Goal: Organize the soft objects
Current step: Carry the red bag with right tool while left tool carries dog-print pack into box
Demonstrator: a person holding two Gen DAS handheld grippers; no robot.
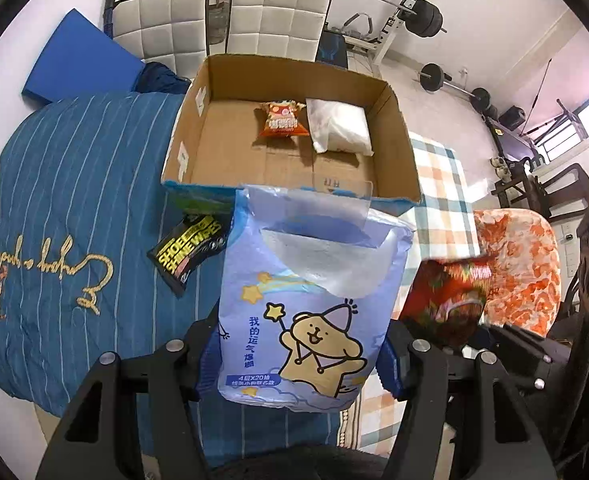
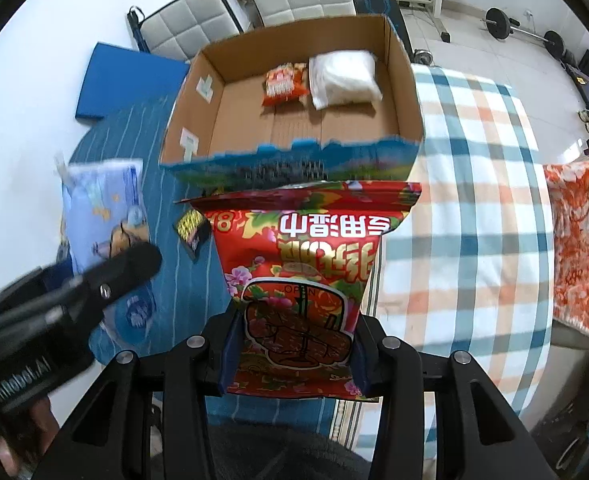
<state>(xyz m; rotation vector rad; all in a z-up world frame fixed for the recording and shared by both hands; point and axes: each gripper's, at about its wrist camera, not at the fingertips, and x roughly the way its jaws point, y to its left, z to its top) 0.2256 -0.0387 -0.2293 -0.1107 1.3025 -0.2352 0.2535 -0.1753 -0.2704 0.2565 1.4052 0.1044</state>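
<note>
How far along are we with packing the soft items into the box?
Done: an orange snack bag and a white pouch lie in the cardboard box. In hand: left gripper holds the blue tissue pack, right gripper the red wipes pack. Left: the black shoe-wipes packet on the bedding.

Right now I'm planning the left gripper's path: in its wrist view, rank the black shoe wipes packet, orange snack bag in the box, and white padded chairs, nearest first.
1. Black shoe wipes packet, on the blue bedding, left of the left gripper.
2. Orange snack bag, inside the cardboard box.
3. White padded chairs, behind the box.
</note>
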